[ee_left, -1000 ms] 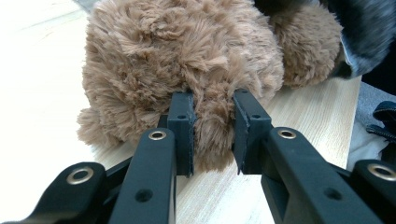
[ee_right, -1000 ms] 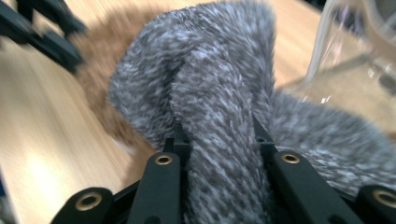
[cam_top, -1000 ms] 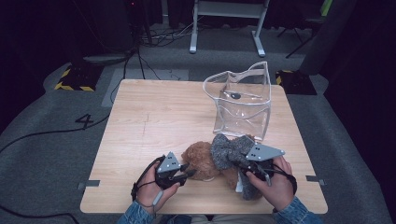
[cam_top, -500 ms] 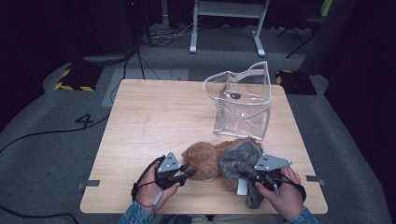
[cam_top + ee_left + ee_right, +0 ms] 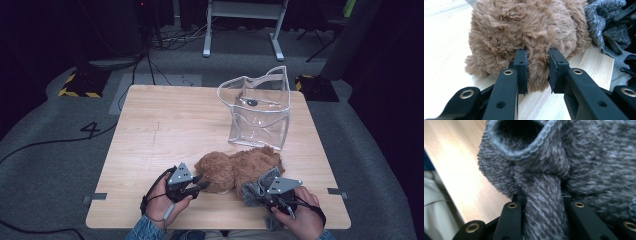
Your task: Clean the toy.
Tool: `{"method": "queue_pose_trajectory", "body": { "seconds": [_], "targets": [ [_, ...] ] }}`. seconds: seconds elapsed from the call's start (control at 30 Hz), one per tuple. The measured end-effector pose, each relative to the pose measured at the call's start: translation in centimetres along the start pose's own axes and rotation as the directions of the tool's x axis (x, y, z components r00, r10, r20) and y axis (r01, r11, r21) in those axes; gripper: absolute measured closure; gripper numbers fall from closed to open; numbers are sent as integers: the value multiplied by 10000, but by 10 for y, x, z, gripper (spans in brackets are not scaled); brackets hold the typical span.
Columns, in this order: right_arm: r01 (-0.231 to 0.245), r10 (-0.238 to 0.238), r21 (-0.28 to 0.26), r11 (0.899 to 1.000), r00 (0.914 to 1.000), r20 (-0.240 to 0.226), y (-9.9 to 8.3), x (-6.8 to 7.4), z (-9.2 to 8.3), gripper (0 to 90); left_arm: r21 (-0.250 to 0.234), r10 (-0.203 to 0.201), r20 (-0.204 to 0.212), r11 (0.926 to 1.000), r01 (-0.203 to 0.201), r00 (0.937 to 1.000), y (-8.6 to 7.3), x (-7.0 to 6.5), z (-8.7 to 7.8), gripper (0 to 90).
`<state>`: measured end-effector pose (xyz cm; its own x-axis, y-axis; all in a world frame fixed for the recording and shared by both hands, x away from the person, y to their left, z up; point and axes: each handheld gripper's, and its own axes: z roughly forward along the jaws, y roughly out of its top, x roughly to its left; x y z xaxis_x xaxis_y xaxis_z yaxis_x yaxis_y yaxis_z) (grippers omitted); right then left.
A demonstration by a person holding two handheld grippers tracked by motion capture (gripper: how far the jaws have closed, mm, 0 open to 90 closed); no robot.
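Left gripper [image 5: 200, 186]: fingers [image 5: 522, 65] pinching a tuft of the brown plush toy's [image 5: 239, 168] fur.
Right gripper [image 5: 260, 191]: fingers clamped on a fold of the grey knitted garment [image 5: 564, 167].
Plush toy: lying on the wooden counter [image 5: 165, 130] near its front edge, between both grippers.
Garment: just beside the toy, touching it.
Clear plastic bag [image 5: 260, 107]: upright behind the toy.

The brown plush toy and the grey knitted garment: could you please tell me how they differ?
The plush toy is brown and shaggy; the knitted garment is grey and flecked. The toy is a full, rounded bulk on the table; the garment is thin, bunched fabric with a hemmed opening. Both are soft and each is pinched by a gripper: left gripper, right gripper.
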<state>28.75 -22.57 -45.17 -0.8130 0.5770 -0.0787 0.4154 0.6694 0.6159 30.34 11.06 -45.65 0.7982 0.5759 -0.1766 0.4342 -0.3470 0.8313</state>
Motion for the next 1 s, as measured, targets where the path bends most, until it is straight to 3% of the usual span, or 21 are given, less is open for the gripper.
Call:
{"method": "queue_pose_trajectory", "body": {
  "seconds": [0.13, 0.27, 0.4, 0.5, 0.6, 0.8, 1.0],
  "targets": [
    [-252, 251, -47, 9997, 9993, -272, 2, 0, -11, 736, -63, -38, -87, 10000, 38, 10000, 0, 2, -1, 718],
    [-187, 170, -1047, 9943, 9997, -165, 10, 0, -36, 736, -72, -106, -86, 9999, 106, 9999, 0, 1, 0, 719],
    [155, -39, -2353, 9718, 9987, 500, 23, -5, -66, 733, -26, -124, -76, 9999, 124, 9999, 0, 1, 0, 718],
    [155, 146, -3051, 9522, 9953, 962, 31, -12, -78, 706, -37, -114, -43, 9999, 114, 9999, 0, 1, 0, 718],
    [7, 382, -3070, 9517, 9919, 1208, 34, -22, -73, 706, -116, -146, -11, 9998, 146, 9999, -1, 2, 0, 717],
    [-557, 789, -2002, 9782, 9908, 1097, 17, -38, -39, 708, -132, -103, -19, 9999, 103, 9999, -2, 3, 0, 718],
    [-1172, 1351, -1892, 9749, 9872, 843, -3, -46, -33, 715, -111, -127, -11, 9999, 127, 9999, -2, 3, 0, 718]
  ]
}}
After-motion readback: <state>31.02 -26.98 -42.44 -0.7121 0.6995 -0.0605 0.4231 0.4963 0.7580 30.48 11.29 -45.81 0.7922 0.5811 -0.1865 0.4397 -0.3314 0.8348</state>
